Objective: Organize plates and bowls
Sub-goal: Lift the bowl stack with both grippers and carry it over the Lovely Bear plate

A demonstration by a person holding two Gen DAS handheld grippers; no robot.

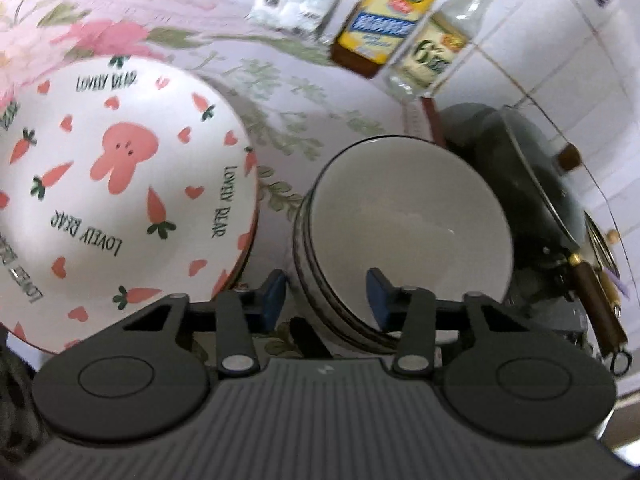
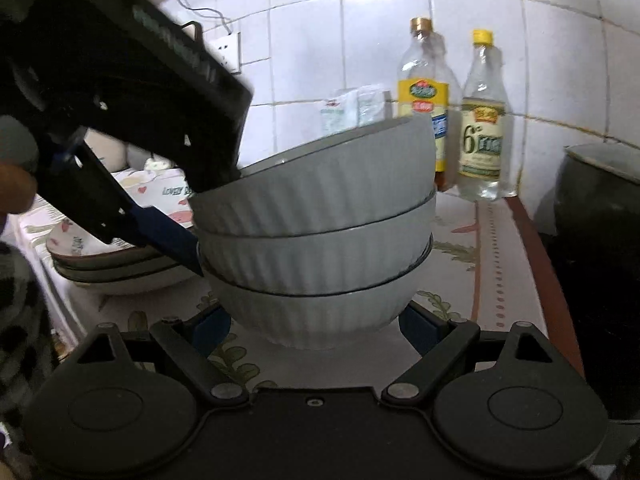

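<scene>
Left hand-held gripper [image 1: 326, 296] jaws apart astride top grey ribbed bowl's [image 1: 404, 236] rim, right hand-held gripper [image 2: 316, 326] wide open flanking the bowl stack's [image 2: 320, 256] base on the counter [image 2: 500, 280]

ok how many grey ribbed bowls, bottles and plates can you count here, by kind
grey ribbed bowls: 3, stacked
bottles: 2
plates: 3, as far as can be told, with the bunny plate on top
total: 8
</scene>
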